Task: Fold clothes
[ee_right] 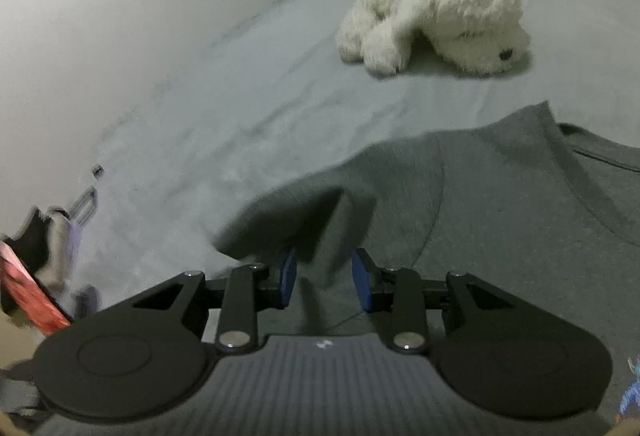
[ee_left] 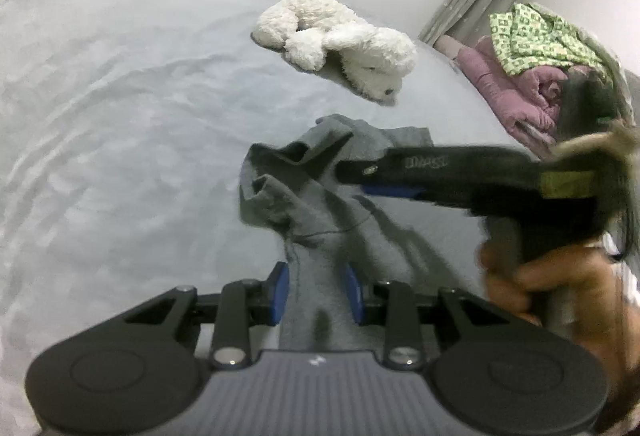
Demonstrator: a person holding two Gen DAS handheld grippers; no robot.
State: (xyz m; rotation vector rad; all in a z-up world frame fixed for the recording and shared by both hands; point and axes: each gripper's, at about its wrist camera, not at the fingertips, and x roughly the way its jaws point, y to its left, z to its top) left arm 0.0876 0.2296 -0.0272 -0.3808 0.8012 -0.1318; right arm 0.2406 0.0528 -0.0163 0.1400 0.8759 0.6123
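A grey T-shirt lies crumpled on the grey bed sheet. My left gripper is shut on a bunch of its cloth, which rises taut between the blue pads. My right gripper reaches in from the right, held by a hand, with its tip on a raised fold of the shirt. In the right wrist view the T-shirt spreads across the lower right with its neckline showing, and the right gripper has a fold of sleeve cloth between its pads.
A white plush dog lies on the bed beyond the shirt. A pile of pink and green clothes sits at the right edge of the bed. Blurred clutter shows off the bed's left side. The sheet stretches wide to the left.
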